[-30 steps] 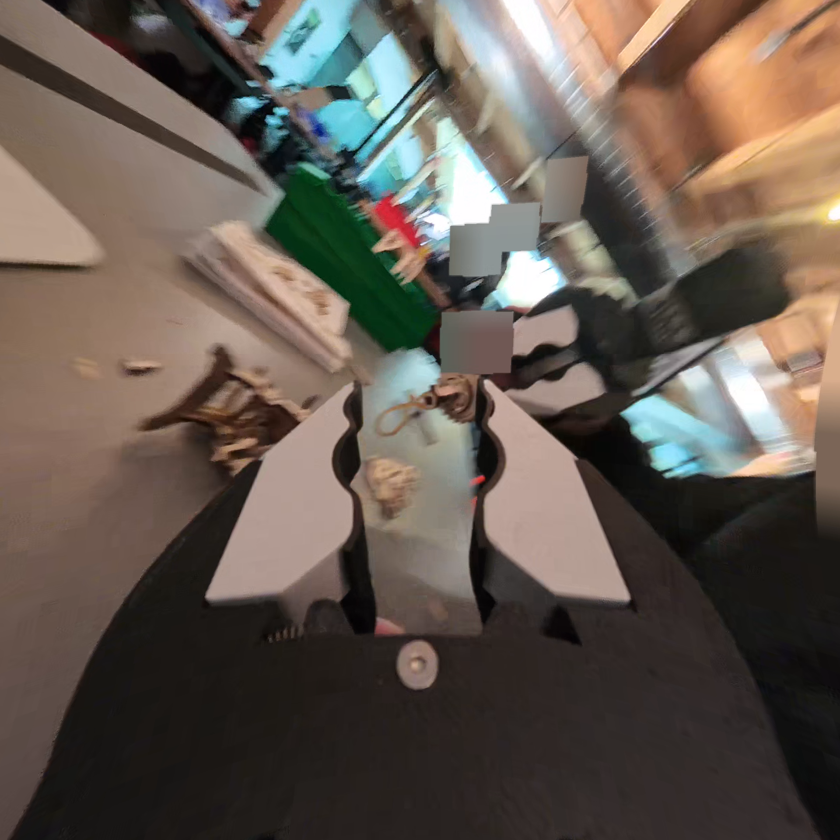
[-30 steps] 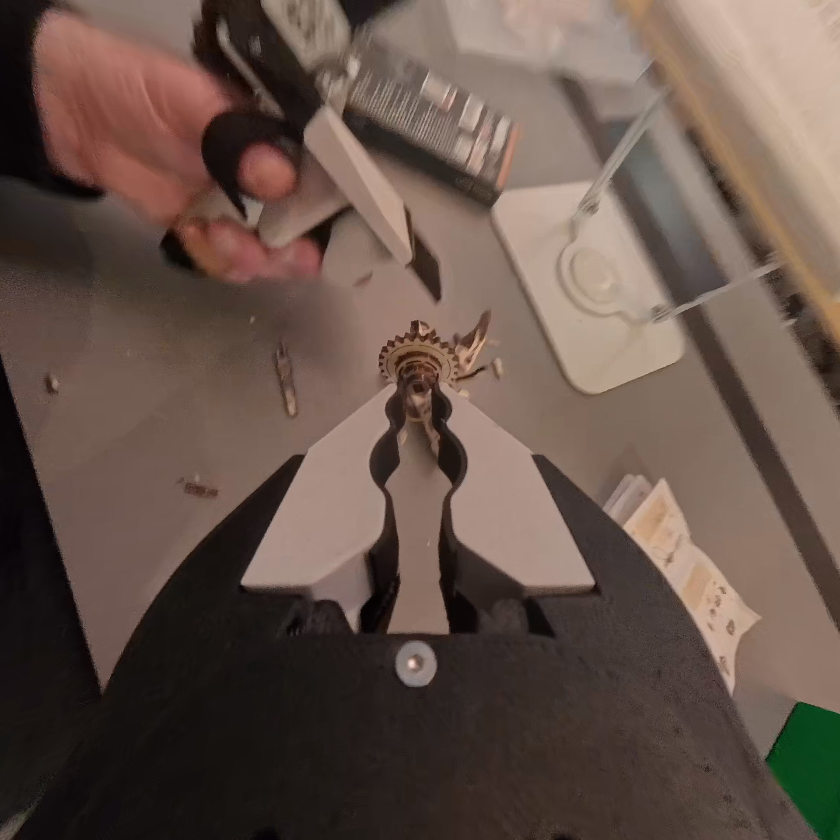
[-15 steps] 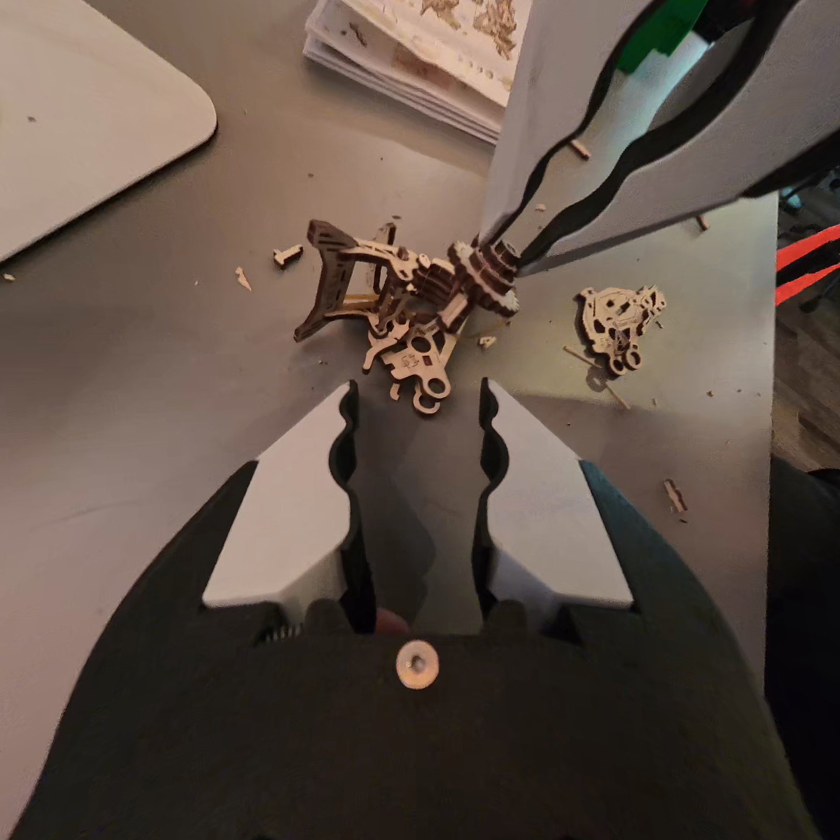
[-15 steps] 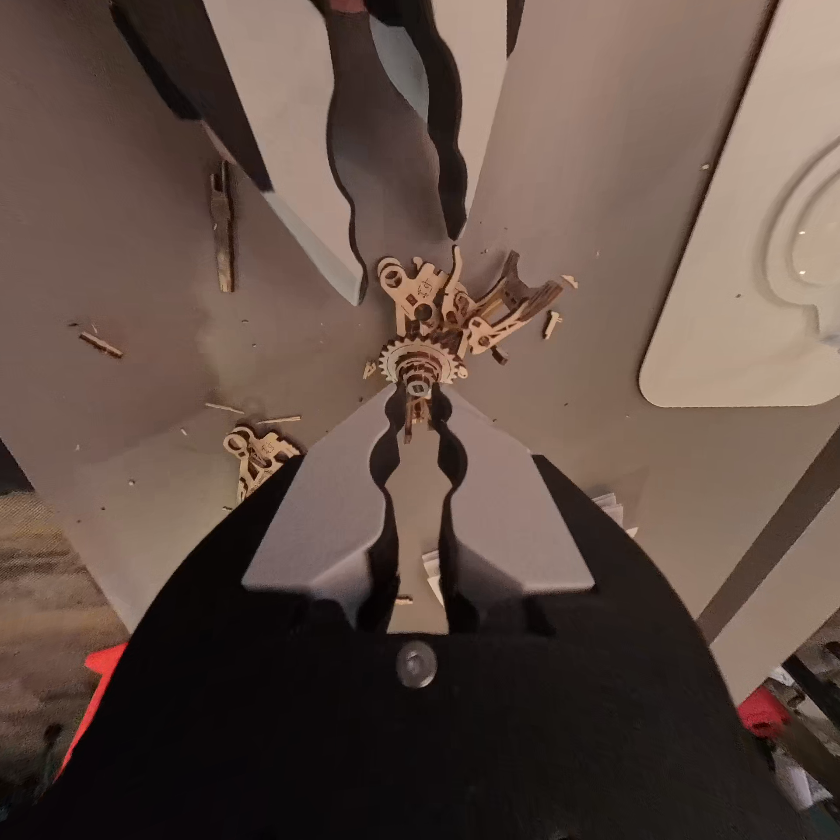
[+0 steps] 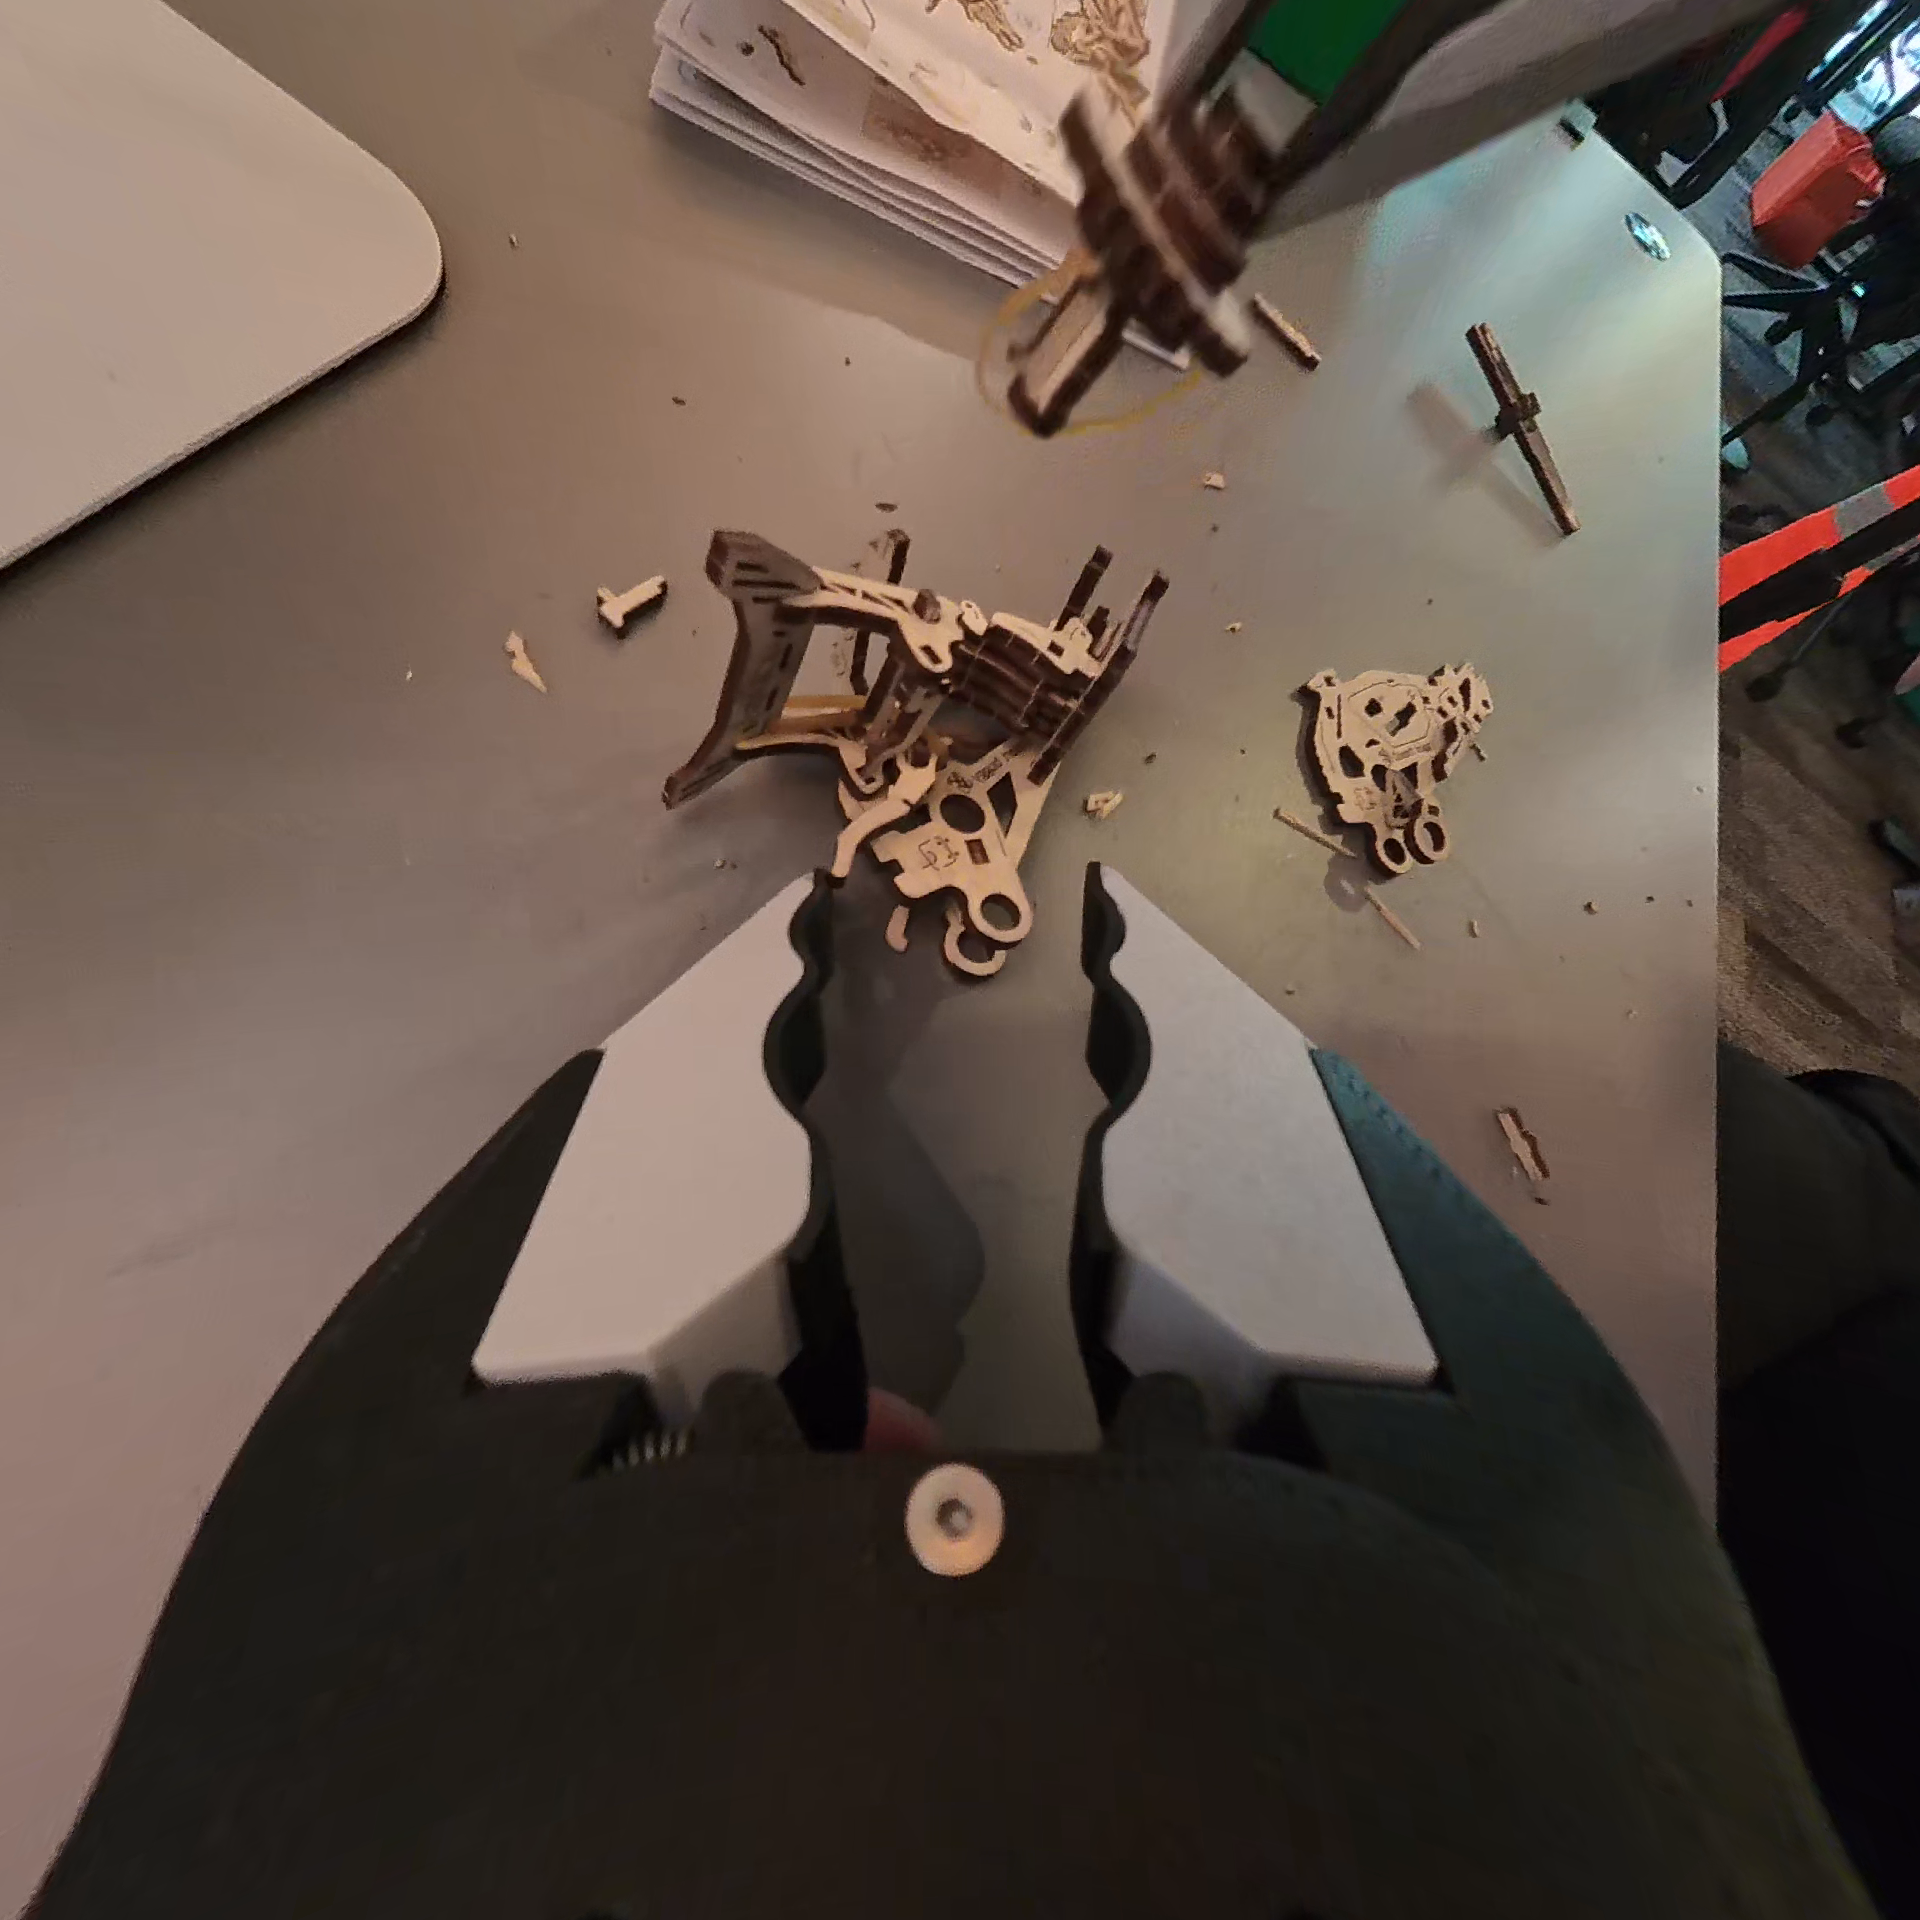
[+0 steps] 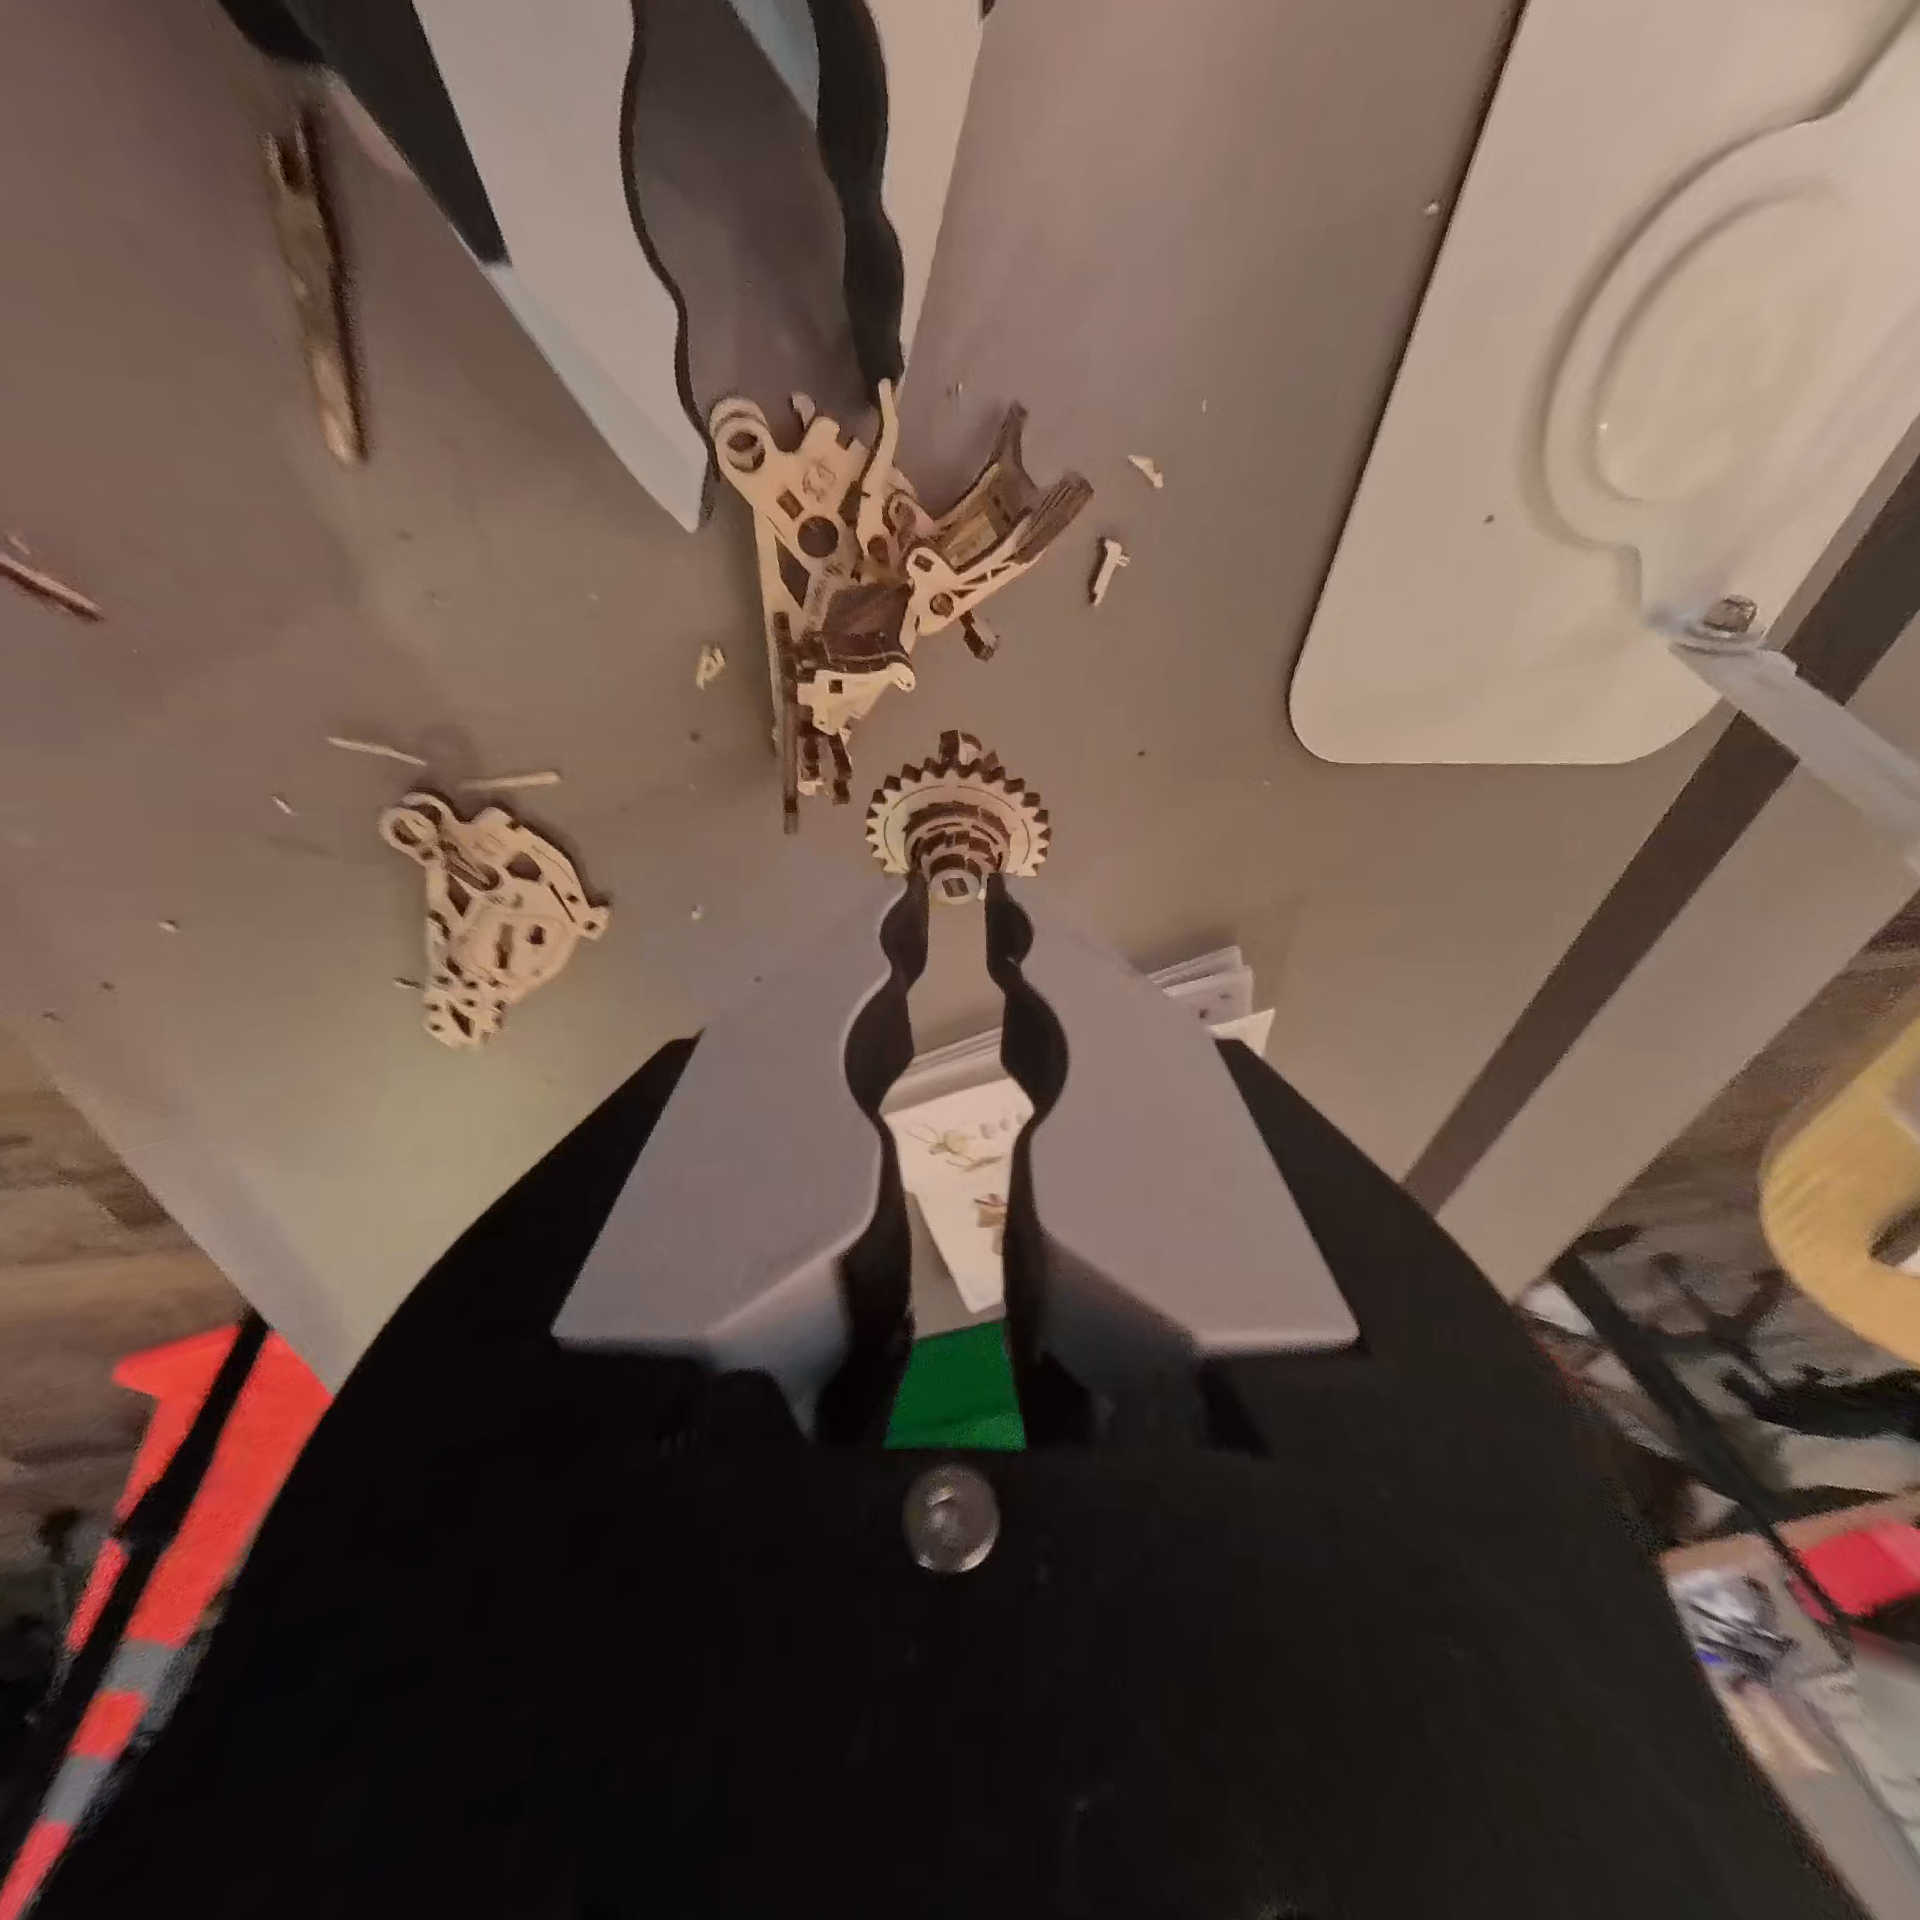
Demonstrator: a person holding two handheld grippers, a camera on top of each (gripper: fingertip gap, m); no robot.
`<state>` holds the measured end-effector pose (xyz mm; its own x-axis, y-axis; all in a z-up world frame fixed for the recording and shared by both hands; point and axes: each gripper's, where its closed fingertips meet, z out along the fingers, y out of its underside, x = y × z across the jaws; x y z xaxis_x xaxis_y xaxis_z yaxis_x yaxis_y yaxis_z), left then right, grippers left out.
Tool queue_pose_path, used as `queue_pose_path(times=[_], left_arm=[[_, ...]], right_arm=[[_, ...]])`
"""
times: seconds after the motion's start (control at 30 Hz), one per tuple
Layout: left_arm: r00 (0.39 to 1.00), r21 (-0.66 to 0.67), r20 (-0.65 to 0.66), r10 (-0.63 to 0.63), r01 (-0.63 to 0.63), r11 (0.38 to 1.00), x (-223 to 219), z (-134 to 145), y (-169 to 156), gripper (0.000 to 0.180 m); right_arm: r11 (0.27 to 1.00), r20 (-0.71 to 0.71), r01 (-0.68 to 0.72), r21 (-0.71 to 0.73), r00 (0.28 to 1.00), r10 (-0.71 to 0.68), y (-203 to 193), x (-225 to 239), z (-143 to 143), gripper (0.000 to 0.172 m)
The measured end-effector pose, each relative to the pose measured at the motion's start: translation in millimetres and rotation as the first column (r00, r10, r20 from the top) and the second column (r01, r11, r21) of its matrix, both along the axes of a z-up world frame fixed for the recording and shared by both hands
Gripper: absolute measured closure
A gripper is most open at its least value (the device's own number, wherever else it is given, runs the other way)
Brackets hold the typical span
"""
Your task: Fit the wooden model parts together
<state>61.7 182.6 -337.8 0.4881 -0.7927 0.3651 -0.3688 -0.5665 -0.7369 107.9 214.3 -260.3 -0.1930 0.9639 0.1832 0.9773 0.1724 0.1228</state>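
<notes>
I'm holding the wooden gear stack (image 6: 956, 831) by its hub in my right gripper (image 6: 954, 902), narrow fingers pinching it above the table (image 5: 312, 831), free to line up. My left gripper (image 5: 956, 883), fingers wide and empty, is hovering beside the half-built wooden frame (image 5: 904, 686), probably to steady it for joining.

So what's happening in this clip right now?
A person is building a wooden model with two hand-held grippers on a grey table. The right hand-held gripper is shut on the hub of a stepped gear piece, held up off the table. The left hand-held gripper is open, its tips right at the half-built frame, not gripping it. A flat cut-out piece, a stick part and a stack of instruction sheets lie nearby.
</notes>
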Motion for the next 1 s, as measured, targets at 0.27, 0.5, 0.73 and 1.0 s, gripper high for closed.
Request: queue_pose_path(times=[0.27, 0.5, 0.73, 1.0], left_arm=[[1.000, -0.008, 0.006, -0.014, 0.014, 1.000, 1.4, 0.1, -0.5, 0.139], [0.998, 0.007, -0.042, -0.045, 0.045, 0.999, 3.9, -4.9, -4.8, 0.140], [0.994, 0.003, -0.024, -0.105, 0.105, 0.995, 0.0, -3.1, -15.3, 0.121], [0.992, 0.021, -0.057, -0.109, 0.111, 0.994, -0.2, -5.8, -16.2, 0.133]], right_arm=[[0.988, -0.087, -0.029, -0.153, 0.996, 0.016, -10.2, -10.9, -34.9, 0.163], [0.974, -0.102, -0.054, -0.221, 0.994, 0.032, -24.6, -14.9, -29.1, 0.163], [0.963, -0.097, -0.111, -0.247, 0.991, 0.090, -39.0, -25.7, -28.5, 0.164], [0.964, -0.030, -0.135, -0.229, 0.991, 0.132, -43.2, -31.7, -48.7, 0.164]])
